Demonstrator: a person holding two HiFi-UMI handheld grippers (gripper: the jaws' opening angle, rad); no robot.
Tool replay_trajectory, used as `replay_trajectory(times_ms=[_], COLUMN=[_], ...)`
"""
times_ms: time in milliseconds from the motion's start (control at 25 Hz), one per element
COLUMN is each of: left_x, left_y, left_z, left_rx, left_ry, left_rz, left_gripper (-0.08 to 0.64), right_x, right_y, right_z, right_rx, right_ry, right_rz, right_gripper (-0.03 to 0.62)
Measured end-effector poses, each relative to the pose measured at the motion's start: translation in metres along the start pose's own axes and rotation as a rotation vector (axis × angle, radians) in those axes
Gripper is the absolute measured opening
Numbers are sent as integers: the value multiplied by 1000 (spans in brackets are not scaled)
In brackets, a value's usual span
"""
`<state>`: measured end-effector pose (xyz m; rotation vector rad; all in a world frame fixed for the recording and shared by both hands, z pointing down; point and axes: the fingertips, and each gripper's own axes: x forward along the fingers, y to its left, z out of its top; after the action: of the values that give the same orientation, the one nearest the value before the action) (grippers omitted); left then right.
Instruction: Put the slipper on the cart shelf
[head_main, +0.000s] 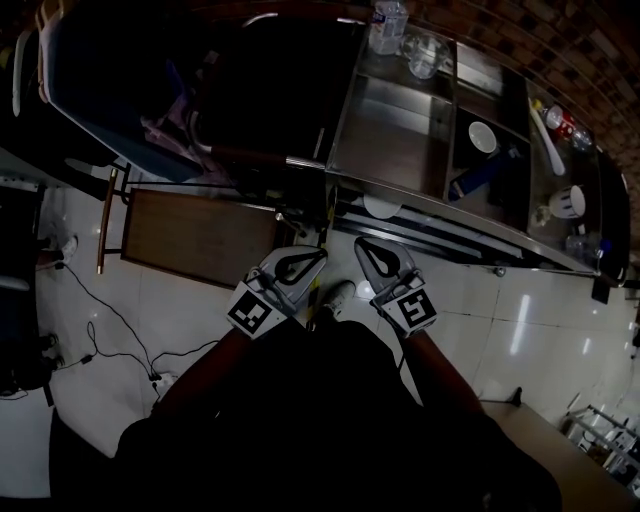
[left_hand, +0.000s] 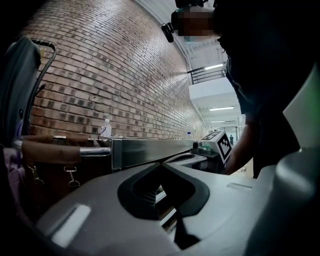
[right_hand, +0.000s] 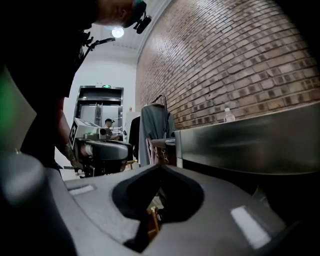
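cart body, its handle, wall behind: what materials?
cart body: likely brushed stainless steel; grey, soft streaky reflections.
handle: brown matte grip, wood or a leather-like wrap, can't tell which; its end fitting looks like polished chrome.
wall: matte red-brown brick, pale mortar joints.

Dim from above, brighter along the tongs, fisheye bend everywhere

Head view is underexposed; the white floor (head_main: 560, 350) carries pale streaks of glare from lights overhead; the person's dark clothing (head_main: 330, 430) sinks the lower middle into near black; the steel cart (head_main: 395, 130) gives only a dull sheen; lines bow hard at the edges. In the left gripper view the brick wall (left_hand: 115, 85) is evenly lit and sharp; a ceiling strip light (left_hand: 216, 66) glows at right; the left tongs (left_hand: 161, 164) sit soft and shadowed up close. In the right gripper view a lamp (right_hand: 117, 32) flares near the top; the hall behind is washed pale; the right tongs (right_hand: 160, 166) are blurred in the foreground.
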<state>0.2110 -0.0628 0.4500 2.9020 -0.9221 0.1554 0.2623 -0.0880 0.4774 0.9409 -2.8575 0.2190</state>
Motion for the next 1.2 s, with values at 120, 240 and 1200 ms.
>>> replay_trajectory(times_ms=[120,240,1200], left_x=[-12,-27,-219], left_y=[9,22,119], left_z=[-2,-5,-19], left_rx=[-3,-11,-30], left_ry=[3,3,-68], left_rz=[12,27,-38], left_gripper=[5,5,5], right_x=[8,19,170], right_y=[8,20,201], right_z=[1,0,32], right_rx=[-4,-11,-9], right_ry=[7,15,23], right_rz=[4,11,18], right_gripper=[0,0,0])
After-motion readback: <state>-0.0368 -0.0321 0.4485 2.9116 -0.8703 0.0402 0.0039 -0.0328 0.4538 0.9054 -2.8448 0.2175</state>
